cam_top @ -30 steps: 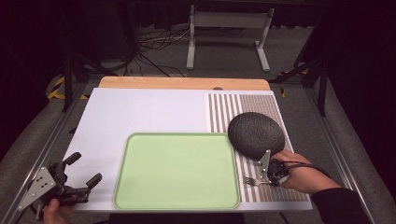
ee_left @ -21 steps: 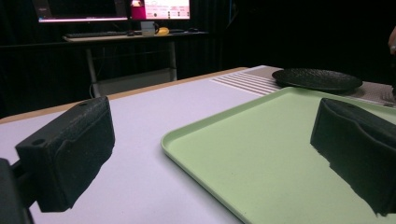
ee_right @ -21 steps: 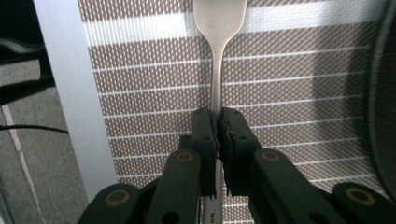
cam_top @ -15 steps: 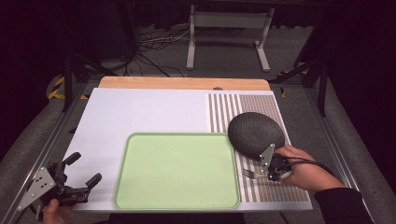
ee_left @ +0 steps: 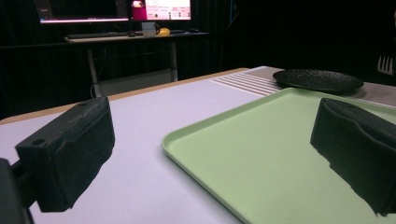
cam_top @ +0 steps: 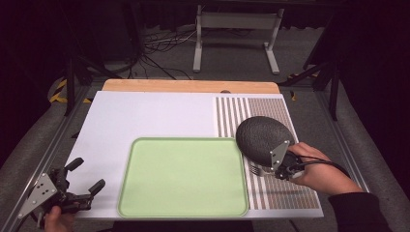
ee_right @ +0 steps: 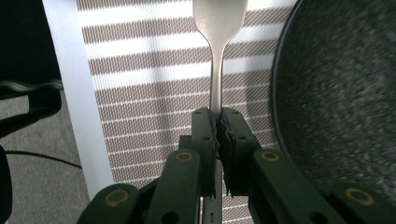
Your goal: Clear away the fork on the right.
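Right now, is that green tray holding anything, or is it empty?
Empty. The green tray shows bare from rim to rim in the high view; the black plate sits beside it on the striped mat, and the fork is in the right gripper.

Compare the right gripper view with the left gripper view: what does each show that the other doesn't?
The right gripper view alone shows the right gripper shut on the handle of a silver metal fork over the brown-and-white striped placemat.

The left gripper view alone shows the left gripper with jaws wide apart, the pale green rectangular tray and lit monitors behind.

Both show the round black textured plate.
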{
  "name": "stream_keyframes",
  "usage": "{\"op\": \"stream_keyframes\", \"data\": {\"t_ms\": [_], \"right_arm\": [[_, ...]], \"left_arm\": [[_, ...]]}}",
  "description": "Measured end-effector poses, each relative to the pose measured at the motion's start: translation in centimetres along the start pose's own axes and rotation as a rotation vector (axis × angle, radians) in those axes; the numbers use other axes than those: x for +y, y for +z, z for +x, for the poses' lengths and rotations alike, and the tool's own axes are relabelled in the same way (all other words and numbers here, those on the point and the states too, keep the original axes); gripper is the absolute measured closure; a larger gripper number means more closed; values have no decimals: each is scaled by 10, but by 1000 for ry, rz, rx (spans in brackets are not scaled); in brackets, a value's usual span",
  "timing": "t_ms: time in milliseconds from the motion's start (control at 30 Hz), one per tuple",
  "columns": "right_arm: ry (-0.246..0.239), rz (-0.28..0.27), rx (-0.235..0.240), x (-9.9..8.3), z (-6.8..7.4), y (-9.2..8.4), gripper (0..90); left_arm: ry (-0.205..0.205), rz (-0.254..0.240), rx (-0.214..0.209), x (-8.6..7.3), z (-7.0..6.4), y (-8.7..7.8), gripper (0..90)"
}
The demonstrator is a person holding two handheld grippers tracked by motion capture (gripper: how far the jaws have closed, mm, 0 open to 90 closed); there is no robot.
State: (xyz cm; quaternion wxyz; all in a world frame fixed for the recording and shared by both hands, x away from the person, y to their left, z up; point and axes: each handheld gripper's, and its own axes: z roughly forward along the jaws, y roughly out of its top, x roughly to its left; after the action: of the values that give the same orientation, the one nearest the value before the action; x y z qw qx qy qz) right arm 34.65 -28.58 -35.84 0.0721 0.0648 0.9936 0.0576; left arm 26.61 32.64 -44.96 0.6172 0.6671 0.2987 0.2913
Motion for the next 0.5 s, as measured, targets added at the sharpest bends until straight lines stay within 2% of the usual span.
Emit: {"op": "stream_keyframes", "data": {"t_ms": [167,500], "right_arm": [[-18,-18,-8,9,-2,-6,842],[-55,-49,-19,39,-7,-17,843]], "left_arm": [[0,-1,0,0,0,0,4],[-3,-3,0,0,1,-1,4]]}}
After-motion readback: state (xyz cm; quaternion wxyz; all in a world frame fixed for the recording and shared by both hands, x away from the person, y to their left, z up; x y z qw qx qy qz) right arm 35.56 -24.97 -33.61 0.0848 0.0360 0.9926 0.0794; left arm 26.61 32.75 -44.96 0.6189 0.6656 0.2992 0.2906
